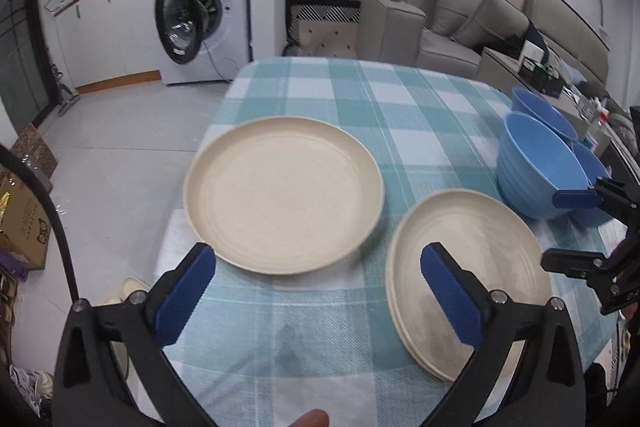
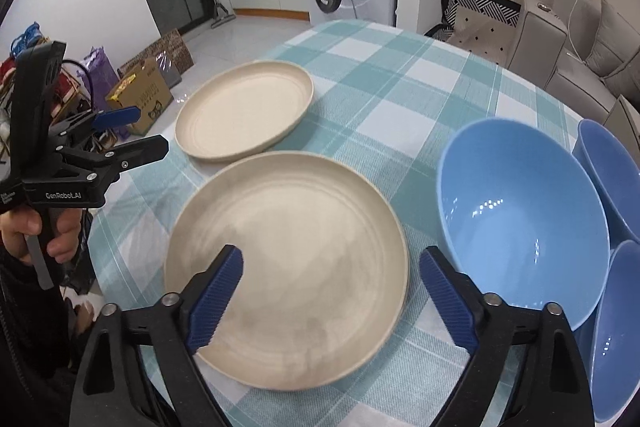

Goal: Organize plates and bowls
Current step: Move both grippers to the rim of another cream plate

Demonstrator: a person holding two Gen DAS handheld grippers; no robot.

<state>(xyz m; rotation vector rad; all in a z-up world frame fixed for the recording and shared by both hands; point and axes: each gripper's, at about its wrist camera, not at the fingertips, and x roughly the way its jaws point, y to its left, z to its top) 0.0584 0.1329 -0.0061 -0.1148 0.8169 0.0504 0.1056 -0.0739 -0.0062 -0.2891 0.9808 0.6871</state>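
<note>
While both tools hang above the table, nothing is being held, so this looks like the gap between one pick-up and the next.

Far to the left, the left gripper (image 1: 318,291) has its blue pads spread wide with nothing between them. Just past it, a single cream plate (image 1: 282,193) lies flat by itself on the checked tablecloth (image 1: 400,99), close to the table's left edge. That one looks like the next job.

Next along is the stack of plates (image 2: 286,269). You can see more than one rim at its side in the left view, so some plates are already piled up. The right gripper (image 2: 332,291) hangs over the near part of this stack, its jaws spread wide too, with no pad pressing on a rim.

On the right stand the blue bowls (image 2: 520,215). One big bowl sits near the stack, and it seems to have more bowls nested under it. Three more bowls crowd in behind and beside it, not yet stacked.

My guess is that the lone plate should go onto the stack next. For that, the left tool must drop down, slide one pad under the rim and one over it, then squeeze. The rim is thin and low, so the pad may slip off. The loose bowls still need nesting after that.
</note>
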